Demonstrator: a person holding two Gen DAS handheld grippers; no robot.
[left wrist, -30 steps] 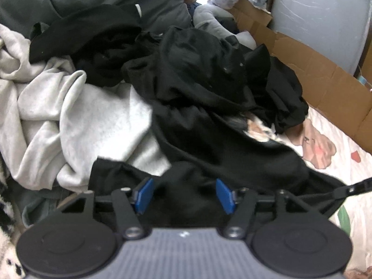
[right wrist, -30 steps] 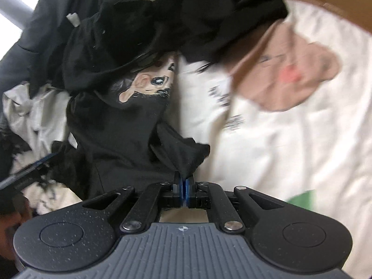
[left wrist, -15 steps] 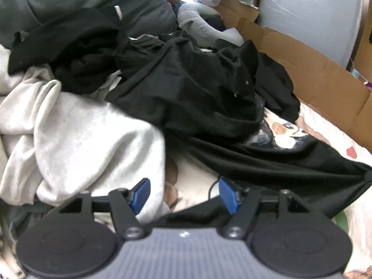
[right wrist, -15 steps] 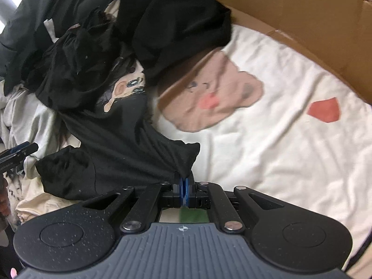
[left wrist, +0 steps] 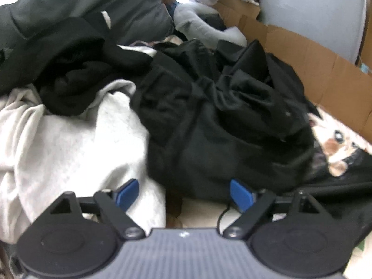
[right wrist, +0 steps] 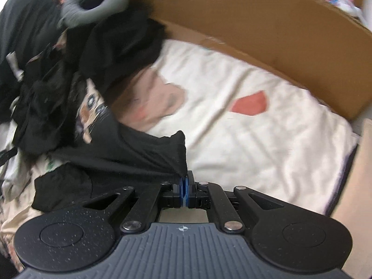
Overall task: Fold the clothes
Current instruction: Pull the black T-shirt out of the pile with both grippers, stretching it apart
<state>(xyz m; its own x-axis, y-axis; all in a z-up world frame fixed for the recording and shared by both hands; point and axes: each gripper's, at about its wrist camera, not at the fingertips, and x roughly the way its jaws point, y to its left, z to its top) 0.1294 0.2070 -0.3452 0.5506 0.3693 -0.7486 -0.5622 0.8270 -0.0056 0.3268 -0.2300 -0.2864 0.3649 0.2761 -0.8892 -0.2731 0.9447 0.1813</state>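
Note:
A black T-shirt [right wrist: 121, 148] with a cartoon print [right wrist: 90, 111] stretches from the clothes heap across a cream bed sheet [right wrist: 255, 144]. My right gripper [right wrist: 184, 187] is shut on a corner of that shirt, and the cloth runs taut to its blue pads. The same shirt's print [left wrist: 337, 148] shows at the right of the left wrist view. My left gripper [left wrist: 184, 194] hovers low over the heap with its jaws opening and nothing between them. Its left pad is over a light grey sweatshirt [left wrist: 69, 144], its right pad at the edge of crumpled black garments [left wrist: 220, 121].
Dark grey and black clothes [left wrist: 76, 23] pile up behind. A cardboard wall [right wrist: 255, 34] runs along the bed's far side, also seen as cardboard [left wrist: 313, 69] in the left wrist view. The sheet carries a pink bear print [right wrist: 160, 95] and a red patch [right wrist: 251, 103].
My left gripper let go of the black cloth and its jaws spread wider. My right gripper pulled the printed black T-shirt away from the heap across the sheet.

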